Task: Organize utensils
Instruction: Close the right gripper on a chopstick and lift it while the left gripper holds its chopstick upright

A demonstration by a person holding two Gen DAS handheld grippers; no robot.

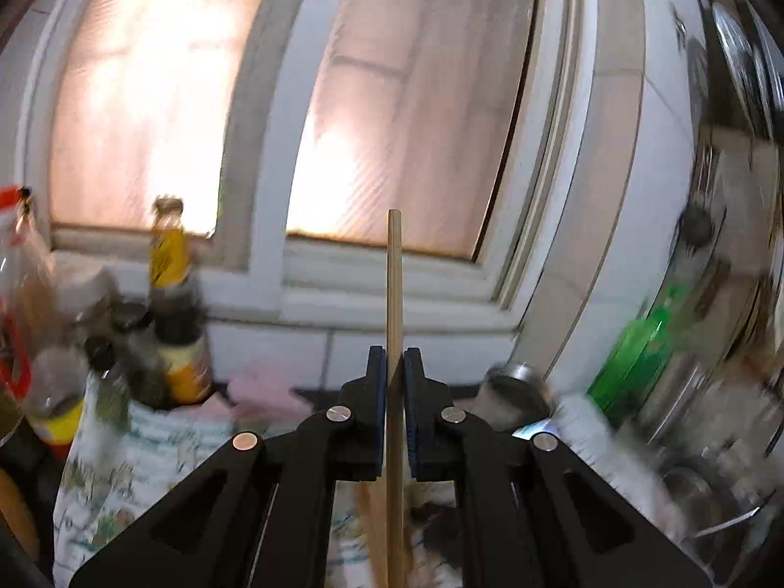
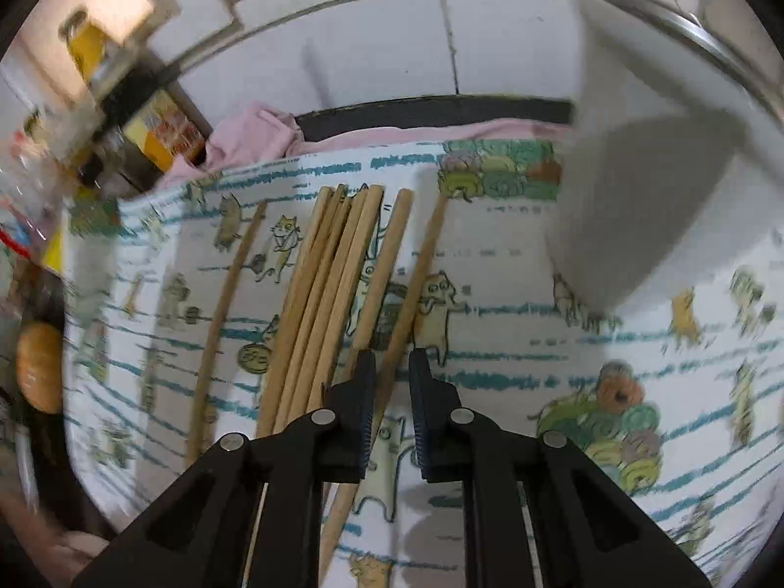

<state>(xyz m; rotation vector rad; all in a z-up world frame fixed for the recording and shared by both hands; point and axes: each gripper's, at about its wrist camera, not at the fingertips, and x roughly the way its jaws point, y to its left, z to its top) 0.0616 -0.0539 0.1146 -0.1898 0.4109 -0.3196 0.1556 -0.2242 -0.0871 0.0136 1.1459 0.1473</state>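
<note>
My left gripper (image 1: 395,360) is shut on a single wooden chopstick (image 1: 395,284) that stands upright between the pads, its end pointing up in front of a window. In the right wrist view several wooden chopsticks (image 2: 326,284) lie side by side on a cat-print cloth (image 2: 514,343). My right gripper (image 2: 392,362) hovers just above them with its jaws a little apart, straddling the rightmost chopstick (image 2: 416,289) without closing on it.
Sauce bottles (image 1: 171,304) crowd the left of the counter. A green bottle (image 1: 632,357) and metal cups (image 1: 514,387) stand at the right. A white container (image 2: 651,186) sits on the cloth at the right. A pink cloth (image 2: 255,127) lies behind.
</note>
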